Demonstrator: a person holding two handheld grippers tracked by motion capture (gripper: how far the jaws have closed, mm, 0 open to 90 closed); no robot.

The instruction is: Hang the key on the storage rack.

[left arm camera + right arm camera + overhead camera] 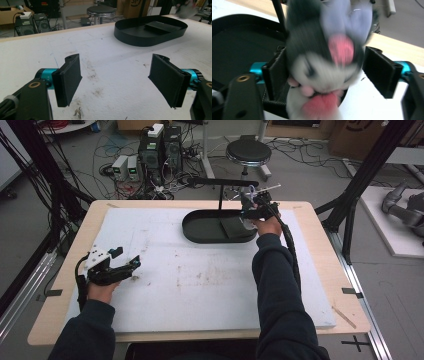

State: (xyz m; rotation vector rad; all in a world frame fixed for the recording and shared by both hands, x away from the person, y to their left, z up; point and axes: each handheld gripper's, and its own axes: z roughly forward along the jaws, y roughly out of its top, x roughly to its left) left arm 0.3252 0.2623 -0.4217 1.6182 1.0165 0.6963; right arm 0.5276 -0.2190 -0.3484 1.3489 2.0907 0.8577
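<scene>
**Plush toy at right gripper, over the tray's right end**

Right gripper point(248, 204) is at the far side of the tabletop, at the right end of the black oval tray point(200, 236). In the right gripper view a plush toy point(324, 67) (dark grey, white face, pink bits, lilac on top) sits between the jaws. Left jaw touches it; right jaw shows a gap. Frame is motion-blurred, so I can't tell whether it's gripped or loose. Toy's long axis runs roughly along the jaws, head away from the camera.

Toy is straight ahead of the right gripper, tray just behind and below it. A thin black post point(220, 195) rises at the tray's far rim, beside the toy. My guess: the toy goes in or comes out of the tray.

Left gripper point(131, 265) is well apart, near-left of the tabletop, jaws wide open, empty, pointing toward the tray.

Surface: white board point(165, 285), scuffed and stained, on a wooden tabletop point(320, 227). Room: stool point(248, 153), PC boxes point(161, 147), cable clutter on the floor.
</scene>
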